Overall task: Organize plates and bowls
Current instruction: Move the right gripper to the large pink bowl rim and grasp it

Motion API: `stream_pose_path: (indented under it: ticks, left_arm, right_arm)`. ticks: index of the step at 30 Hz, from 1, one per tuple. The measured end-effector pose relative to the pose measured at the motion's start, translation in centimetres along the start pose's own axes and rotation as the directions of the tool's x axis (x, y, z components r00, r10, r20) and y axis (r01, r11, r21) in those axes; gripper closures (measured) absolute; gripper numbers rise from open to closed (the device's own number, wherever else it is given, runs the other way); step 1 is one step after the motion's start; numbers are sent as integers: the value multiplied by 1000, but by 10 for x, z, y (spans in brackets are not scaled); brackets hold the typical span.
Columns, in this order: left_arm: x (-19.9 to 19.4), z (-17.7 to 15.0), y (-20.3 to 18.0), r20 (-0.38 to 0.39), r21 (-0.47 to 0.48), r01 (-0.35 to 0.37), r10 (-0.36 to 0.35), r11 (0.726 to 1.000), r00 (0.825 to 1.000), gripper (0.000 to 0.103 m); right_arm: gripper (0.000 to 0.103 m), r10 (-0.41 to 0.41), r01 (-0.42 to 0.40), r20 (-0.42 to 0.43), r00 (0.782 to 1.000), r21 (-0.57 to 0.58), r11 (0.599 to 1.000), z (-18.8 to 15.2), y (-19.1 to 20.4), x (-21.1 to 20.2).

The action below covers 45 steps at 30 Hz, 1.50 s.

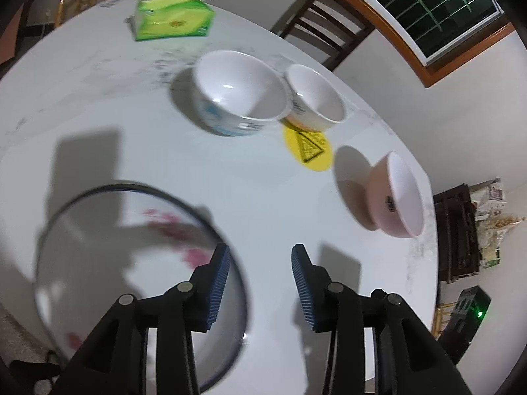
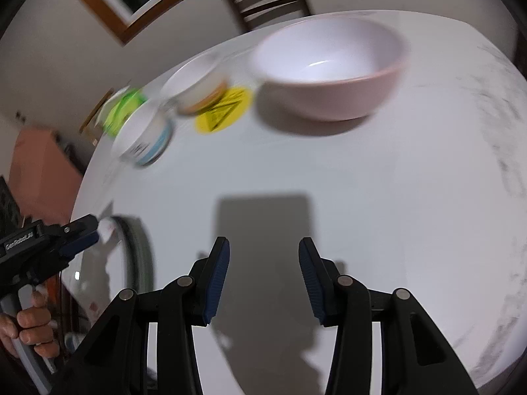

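A plate with a dark rim and red flower print lies at the near left of the white table. The left gripper hangs over its right edge with jaws spread and nothing between them — one blue pad sits above the plate, the other above bare table. Farther back stand three bowls: a blue-patterned bowl touching an orange-based bowl, and a pink bowl well apart to the right. A yellow sticker lies just in front of the orange-based bowl, partly under it. A green tissue pack sits at the far edge.

The right gripper — also spread and empty — hovers over bare table, the pink bowl ahead of it.
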<state>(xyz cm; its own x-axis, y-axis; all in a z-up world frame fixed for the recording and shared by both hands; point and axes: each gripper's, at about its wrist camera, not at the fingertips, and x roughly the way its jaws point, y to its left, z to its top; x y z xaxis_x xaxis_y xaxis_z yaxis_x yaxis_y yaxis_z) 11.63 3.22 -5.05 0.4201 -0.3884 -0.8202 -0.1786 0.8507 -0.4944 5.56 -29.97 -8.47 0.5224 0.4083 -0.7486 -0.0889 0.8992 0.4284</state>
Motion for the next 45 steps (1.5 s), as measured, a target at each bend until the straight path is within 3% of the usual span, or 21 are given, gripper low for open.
stream_pose_path:
  ticks: [8,18,22,33,37,40,42,43,45]
  left_arm:
    - [22,13,-55,-1,15,93,-93,996,996,62]
    - [56,31,-115,8,36,116,-117,993,993,62]
    - [71,42,-132,18,23,132,-133,991,991,62]
    - [111,57,-159,-15,37,84,-84,996,996,62]
    - [121,56,-160,-35,32,75,-74,997,997,62]
    - [127,57,-162,-52,45,67,-65,997,997,64]
    - [129,56,-163,-56,59,53,-49,997,997,73]
    - [130,54,-164,-58,70,61,-57,996,997,83]
    - [132,53,-165,-53,85,57,-52,995,997,87]
  right_arm:
    - [61,-26,12,113,993,121,993,33,-58,-31]
    - [61,-37,4,198,979,162,987,90,-80,-36]
    - [61,-48,12,197,979,177,984,109,-87,-28]
    - [61,-69,37,145,987,210,977,135,-103,3]
    - [68,-63,35,130,989,209,977,138,-105,11]
    - [75,-65,40,117,991,208,977,139,-104,15]
    - [82,-64,40,112,992,205,978,141,-103,19]
    - [86,-64,41,109,992,204,978,141,-103,21]
    - [86,-71,47,108,992,203,978,141,-101,22]
